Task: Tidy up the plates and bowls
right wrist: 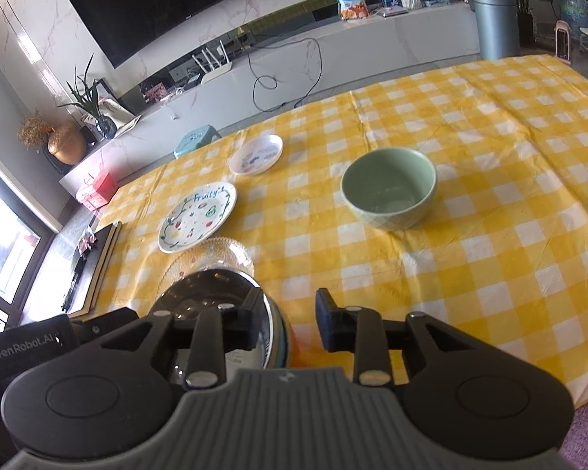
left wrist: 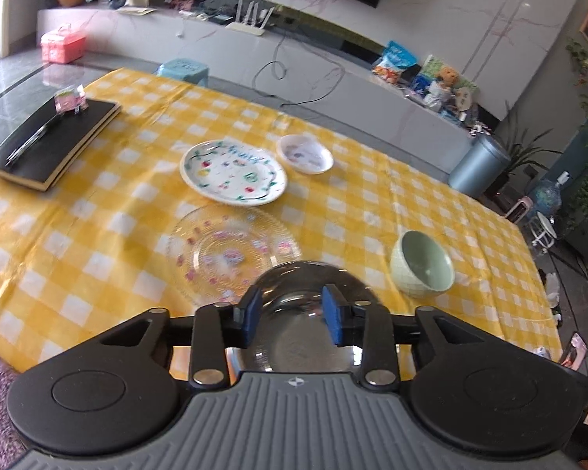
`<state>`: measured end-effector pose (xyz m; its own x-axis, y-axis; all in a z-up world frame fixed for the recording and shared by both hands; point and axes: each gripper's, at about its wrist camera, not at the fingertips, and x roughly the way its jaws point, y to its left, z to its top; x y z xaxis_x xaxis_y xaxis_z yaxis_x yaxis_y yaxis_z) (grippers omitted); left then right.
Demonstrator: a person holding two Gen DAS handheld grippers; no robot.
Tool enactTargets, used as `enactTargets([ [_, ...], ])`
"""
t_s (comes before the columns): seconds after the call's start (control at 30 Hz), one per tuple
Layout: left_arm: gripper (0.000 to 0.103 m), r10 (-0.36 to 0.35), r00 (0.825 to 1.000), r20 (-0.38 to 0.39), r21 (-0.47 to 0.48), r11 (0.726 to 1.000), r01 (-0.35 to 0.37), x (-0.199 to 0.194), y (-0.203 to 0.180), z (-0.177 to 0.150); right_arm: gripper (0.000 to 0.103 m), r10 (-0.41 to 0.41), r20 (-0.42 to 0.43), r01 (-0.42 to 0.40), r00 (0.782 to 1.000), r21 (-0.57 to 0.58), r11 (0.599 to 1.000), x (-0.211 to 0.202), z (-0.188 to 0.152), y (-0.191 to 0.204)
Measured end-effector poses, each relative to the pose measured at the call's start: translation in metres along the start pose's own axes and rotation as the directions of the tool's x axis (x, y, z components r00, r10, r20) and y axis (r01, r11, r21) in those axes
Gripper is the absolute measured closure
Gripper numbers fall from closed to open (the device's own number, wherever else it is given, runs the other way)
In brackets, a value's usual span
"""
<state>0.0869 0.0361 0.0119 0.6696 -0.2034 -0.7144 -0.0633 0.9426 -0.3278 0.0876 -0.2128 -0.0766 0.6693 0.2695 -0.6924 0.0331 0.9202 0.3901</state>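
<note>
Glass bowl [left wrist: 302, 325] near the bench's [left wrist: 98, 235] front edge, seemingly resting on the clear plate [left wrist: 231, 252]. Left gripper [left wrist: 296, 317] jaws released, straddling the bowl without pressing it. Right gripper [right wrist: 288, 323] jaws likewise parted, left finger over the bowl's rim, gripping nothing. Beyond, toward the far edge: fruit plate [left wrist: 233, 172], small dish [left wrist: 305, 153]. Green bowl [right wrist: 389, 188] well apart, rightward.
</note>
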Motion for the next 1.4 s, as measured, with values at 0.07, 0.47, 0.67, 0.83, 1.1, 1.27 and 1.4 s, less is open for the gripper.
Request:
enactTargets([
  [0.07,0.06,-0.023,1.0,0.004,0.026,0.999,0.023,0.003,-0.011,0.001,0.073,-0.012,0.021,0.012,1.0,0.004,1.0,-0.004,0.003,-0.007],
  [0.47,0.052,-0.11,0.993,-0.035,0.115,0.987,0.114,0.043,-0.069,0.005,0.07,-0.092,0.061,0.083,0.994,0.141,0.986,-0.006,0.018,-0.075],
  [0.67,0.051,-0.11,0.992,-0.067,0.139,0.983,0.118,0.075,-0.089,0.012,0.069,-0.125,0.067,0.11,0.99,0.193,0.975,0.004,0.031,-0.102],
  [0.83,0.051,-0.088,0.989,-0.12,0.155,0.982,0.107,0.106,-0.102,0.025,0.069,-0.121,0.066,0.105,0.991,0.198,0.975,0.019,0.049,-0.111],
  [1.1,0.052,-0.052,0.979,-0.195,0.184,0.979,0.088,0.152,-0.118,0.042,0.07,-0.128,0.025,0.121,0.991,0.203,0.972,0.059,0.074,-0.115],
  [1.27,0.058,-0.033,0.967,-0.254,0.191,0.978,0.084,0.18,-0.122,0.043,0.075,-0.137,-0.013,0.137,0.99,0.207,0.969,0.083,0.081,-0.118],
  [1.4,0.066,-0.024,0.955,-0.295,0.195,0.977,0.085,0.196,-0.124,0.04,0.081,-0.144,-0.037,0.149,0.989,0.218,0.965,0.098,0.084,-0.123],
])
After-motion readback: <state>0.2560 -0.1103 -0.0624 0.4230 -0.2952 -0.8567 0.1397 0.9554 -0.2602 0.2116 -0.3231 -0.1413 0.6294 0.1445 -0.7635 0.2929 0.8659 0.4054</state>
